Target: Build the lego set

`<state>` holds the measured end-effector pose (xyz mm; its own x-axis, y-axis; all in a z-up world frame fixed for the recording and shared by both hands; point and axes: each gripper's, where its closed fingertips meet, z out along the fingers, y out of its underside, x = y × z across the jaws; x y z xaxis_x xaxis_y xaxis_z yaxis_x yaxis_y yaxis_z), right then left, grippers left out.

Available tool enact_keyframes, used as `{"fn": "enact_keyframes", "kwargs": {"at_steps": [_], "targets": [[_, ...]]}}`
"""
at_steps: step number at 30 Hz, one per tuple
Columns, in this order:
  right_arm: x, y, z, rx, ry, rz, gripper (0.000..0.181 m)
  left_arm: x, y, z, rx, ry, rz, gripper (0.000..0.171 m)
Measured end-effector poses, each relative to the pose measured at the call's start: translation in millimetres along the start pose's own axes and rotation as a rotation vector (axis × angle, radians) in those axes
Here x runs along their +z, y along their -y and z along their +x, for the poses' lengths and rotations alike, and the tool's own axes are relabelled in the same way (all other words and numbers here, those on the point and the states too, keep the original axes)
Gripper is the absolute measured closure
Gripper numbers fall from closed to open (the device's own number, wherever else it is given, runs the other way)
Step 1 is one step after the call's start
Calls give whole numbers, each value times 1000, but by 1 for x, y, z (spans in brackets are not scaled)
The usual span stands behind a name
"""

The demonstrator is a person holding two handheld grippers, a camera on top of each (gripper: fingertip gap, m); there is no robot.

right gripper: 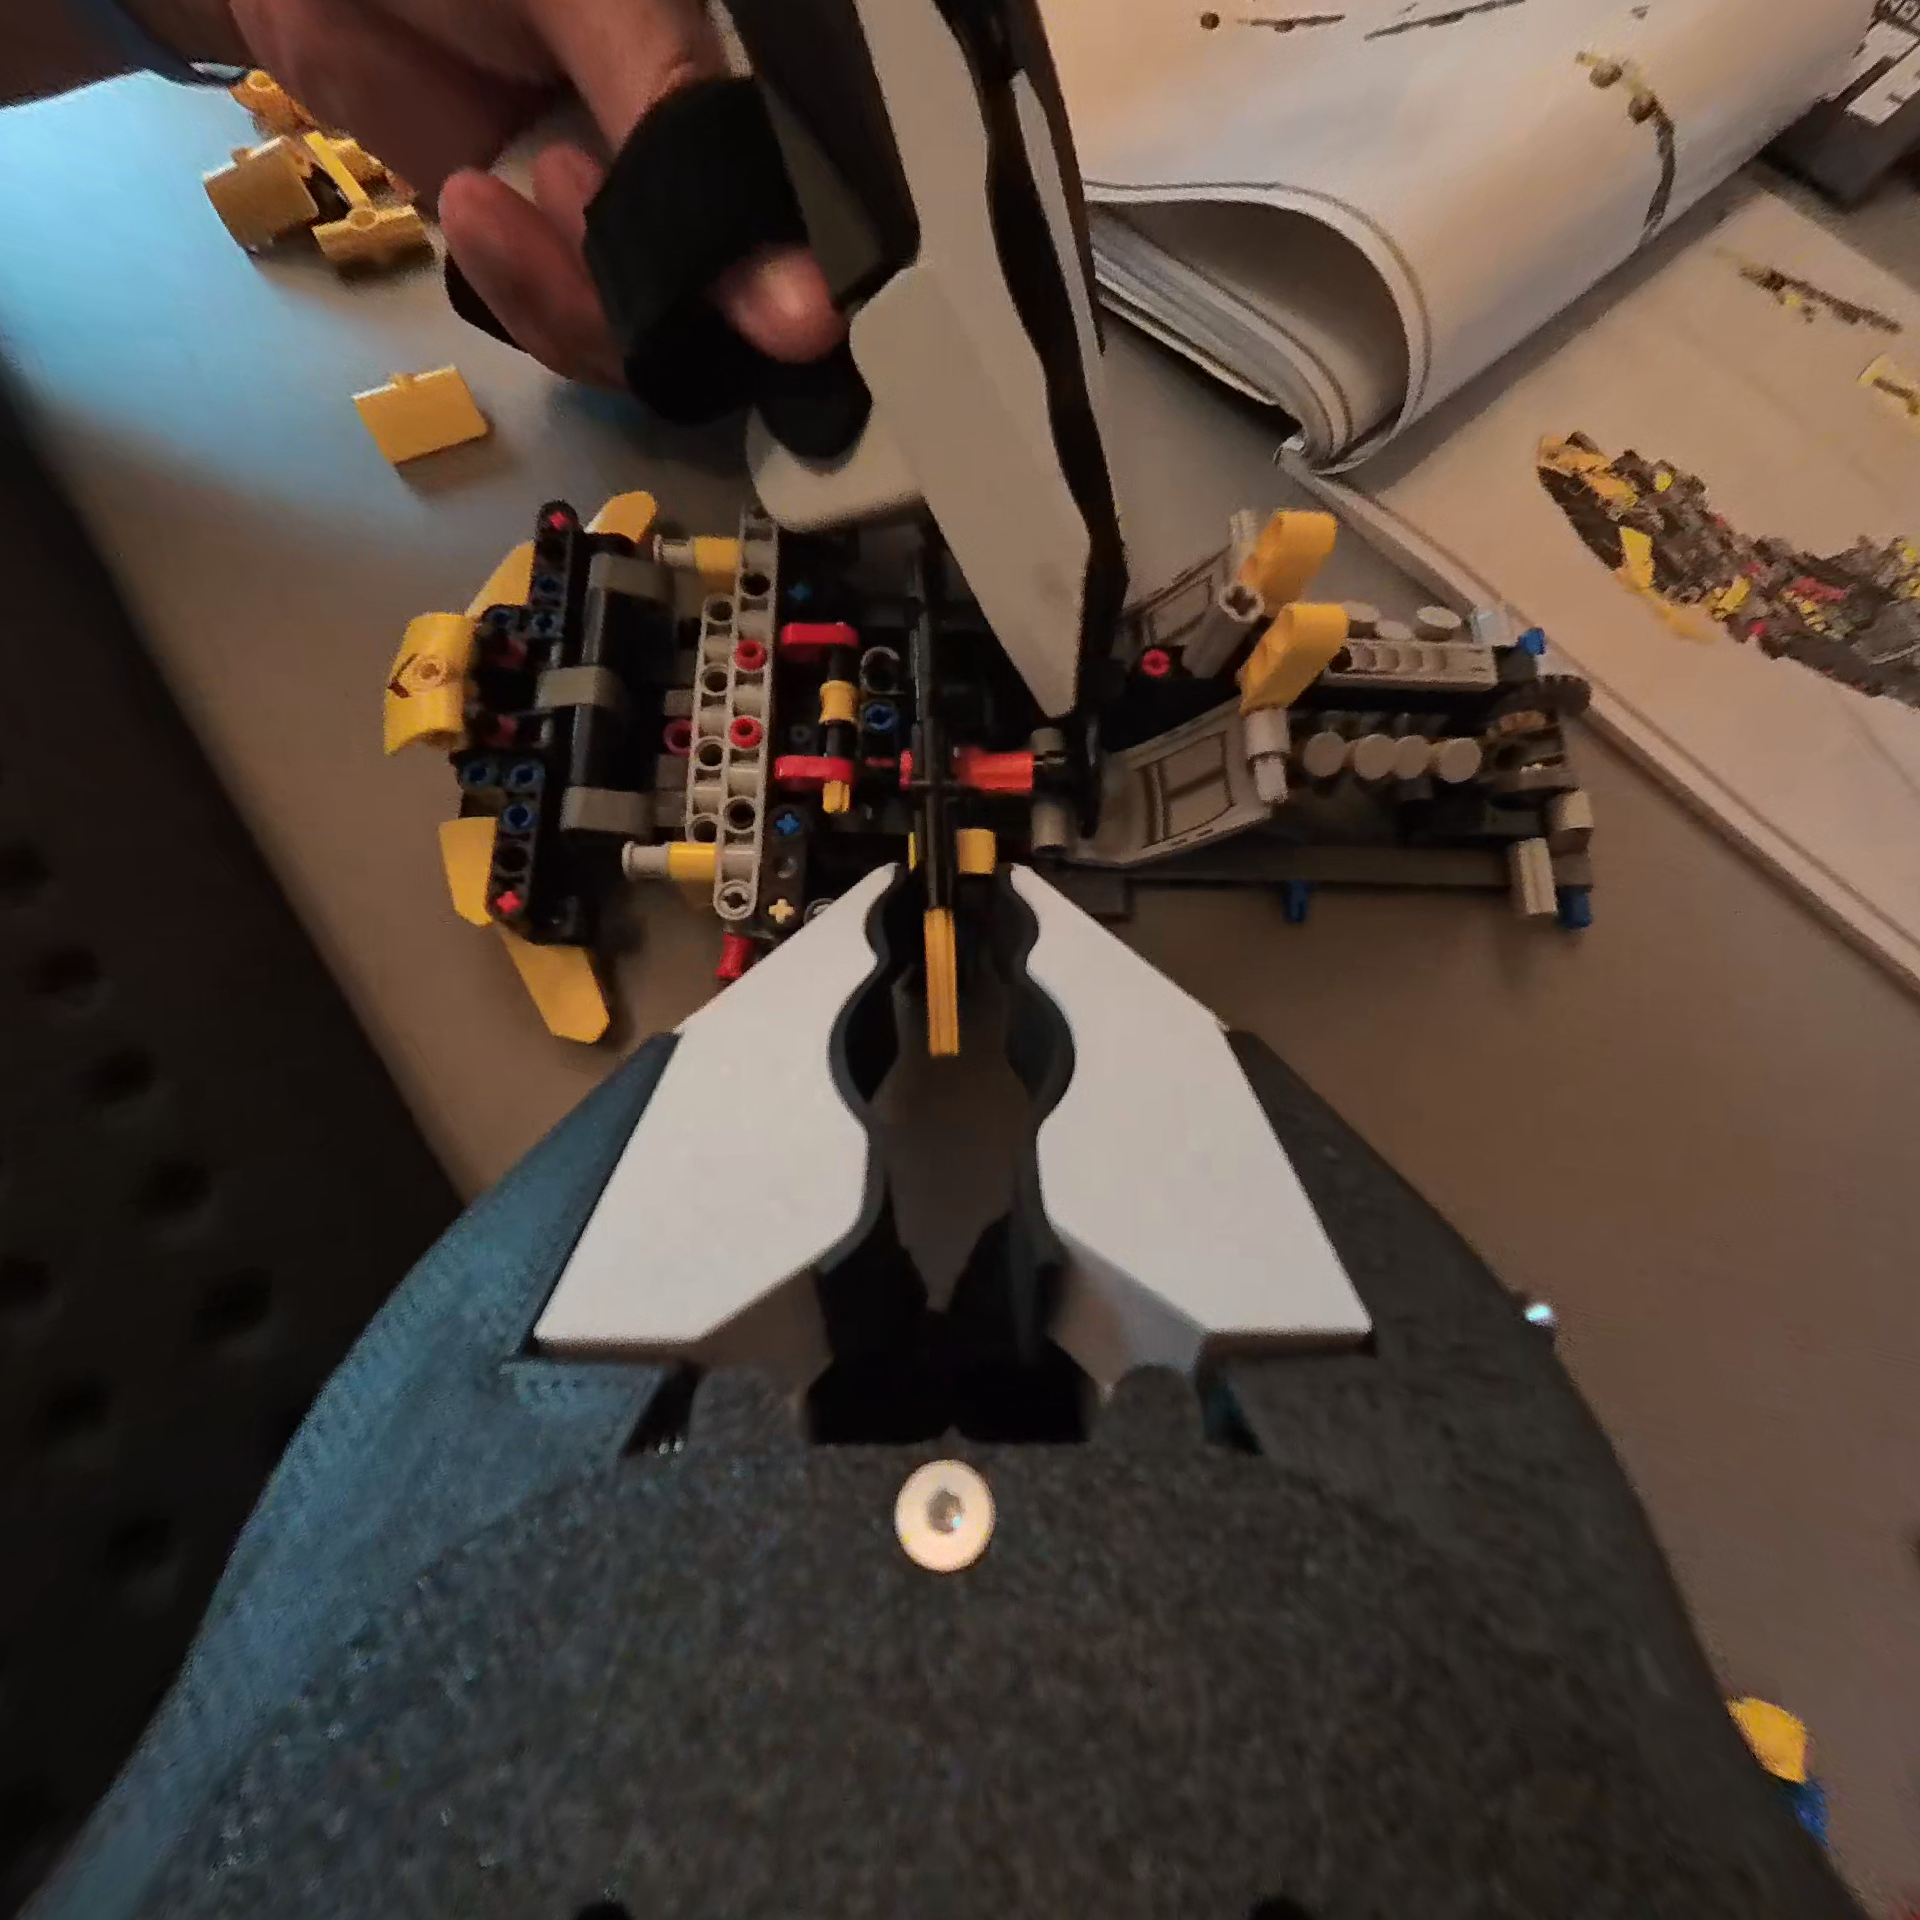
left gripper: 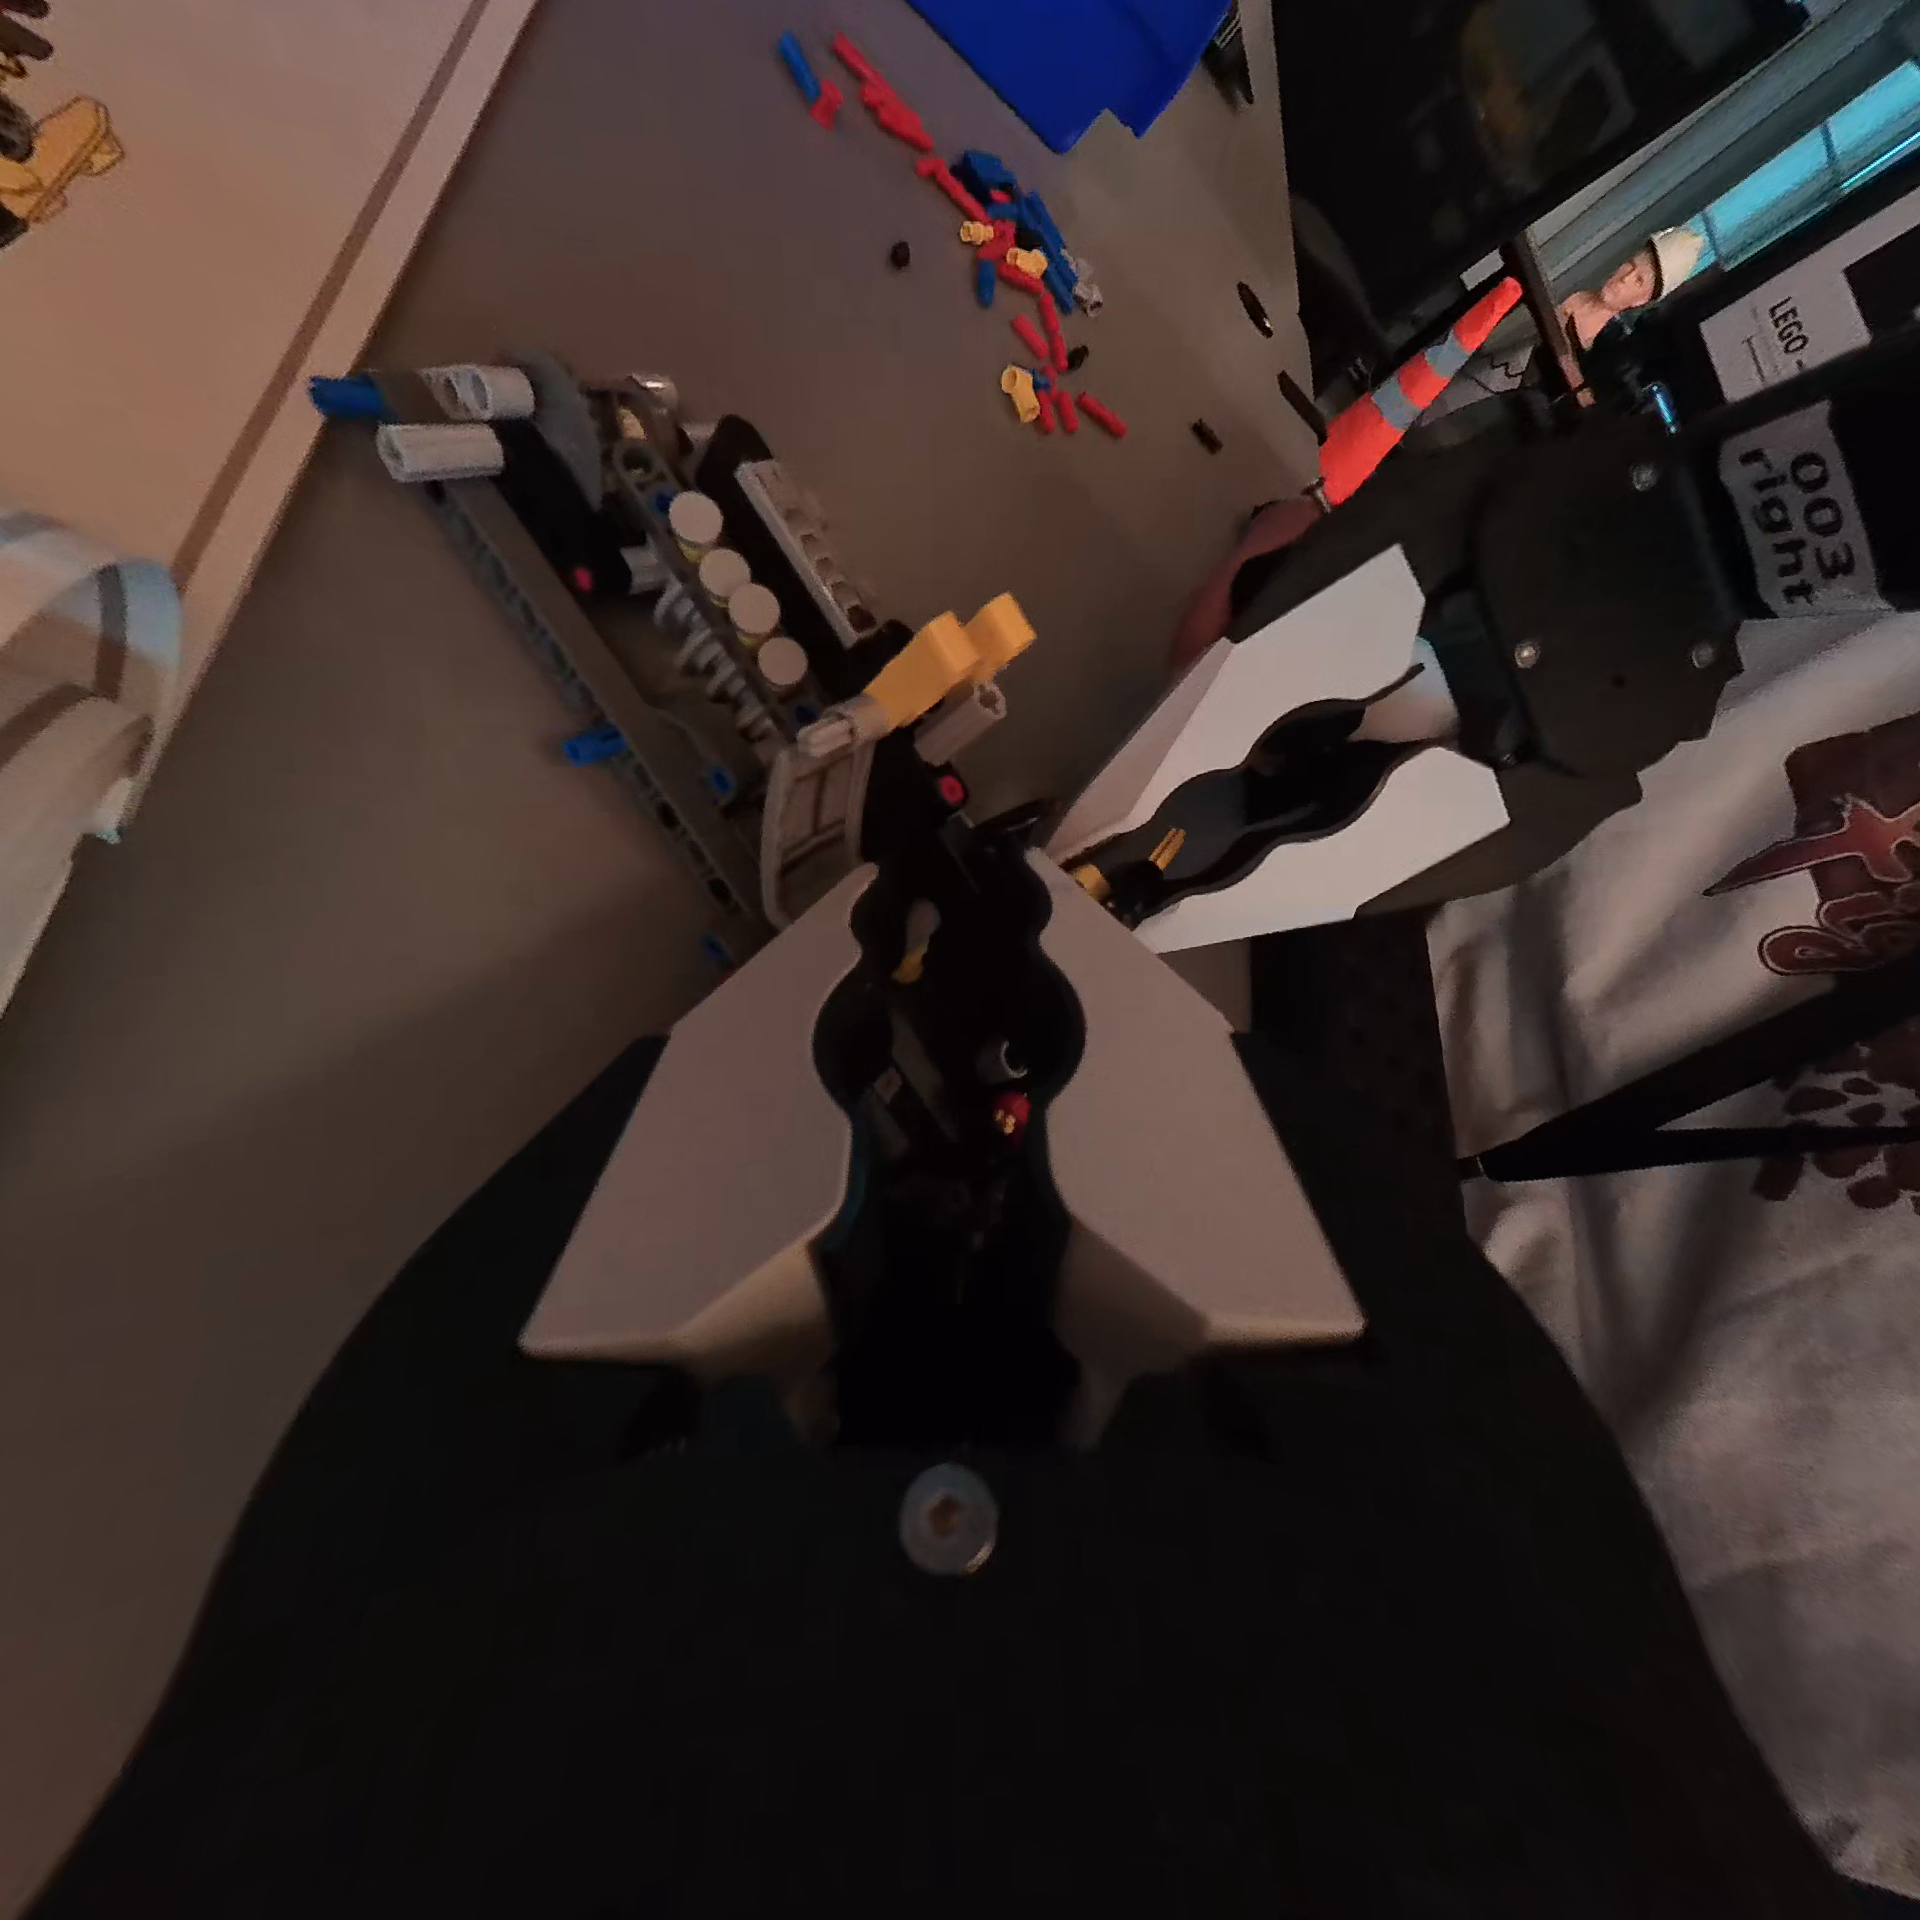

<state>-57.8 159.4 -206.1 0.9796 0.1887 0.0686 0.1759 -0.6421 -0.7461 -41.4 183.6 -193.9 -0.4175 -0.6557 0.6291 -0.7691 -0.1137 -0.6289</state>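
The build looks roughly midway, as a guess. In the right wrist view, going left to right, a loose yellow panel (right gripper: 421, 414) lies on the table (right gripper: 1455, 1143) at about ten o'clock, with a small yellow sub-assembly (right gripper: 322, 192) further out the same way. The Technic car chassis (right gripper: 790, 717) sits at centre: the yellow-fendered end at nine o'clock is framed up, the middle shows red and blue pins and grey beams, and the engine block (right gripper: 1392, 753) with its row of grey pistons runs toward three o'clock. No wheels and few body panels are fitted, so most of the shell appears left to do. The open instruction booklet (right gripper: 1558, 208) lies at one to two o'clock.

The right gripper (right gripper: 945, 883) has its tongs pressed nearly together on a yellow axle (right gripper: 941, 977), at the chassis's near edge. The left gripper (right gripper: 1081, 717) comes down from twelve o'clock, its tips closed on a part of the chassis near the grey seat panel; which part, I cannot tell.

In the left wrist view, a scatter of loose red, blue and yellow pins (left gripper: 1013, 270) lies at twelve o'clock, just beside a blue bin (left gripper: 1070, 62) whose inside is hidden.
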Motion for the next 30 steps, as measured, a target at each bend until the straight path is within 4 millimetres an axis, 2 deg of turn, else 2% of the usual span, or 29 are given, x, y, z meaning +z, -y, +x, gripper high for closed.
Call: {"fn": "enact_keyframes", "kwargs": {"at_steps": [8,17,22,25,27,28,30], "targets": [[0,-1,0,-92,-36,-50,166,0,-1,0,36,47,-4,159],[1,-2,-3,-80,31,-133,167,1,-2,2,48,61,-8,159],[2,2,-5,15,114,-78,165,-3,0,0,64,77,18,159],[-11,7,-4,46,196,-1,144,-18,4,-4,69,137,46,139],[-30,16,-3,10,309,64,139,-34,8,-1,95,161,95,136],[-43,22,-8,-55,417,100,133,-40,3,0,126,186,82,137],[-55,33,-2,-232,522,150,103,-49,-11,-9,211,302,31,136]]}}
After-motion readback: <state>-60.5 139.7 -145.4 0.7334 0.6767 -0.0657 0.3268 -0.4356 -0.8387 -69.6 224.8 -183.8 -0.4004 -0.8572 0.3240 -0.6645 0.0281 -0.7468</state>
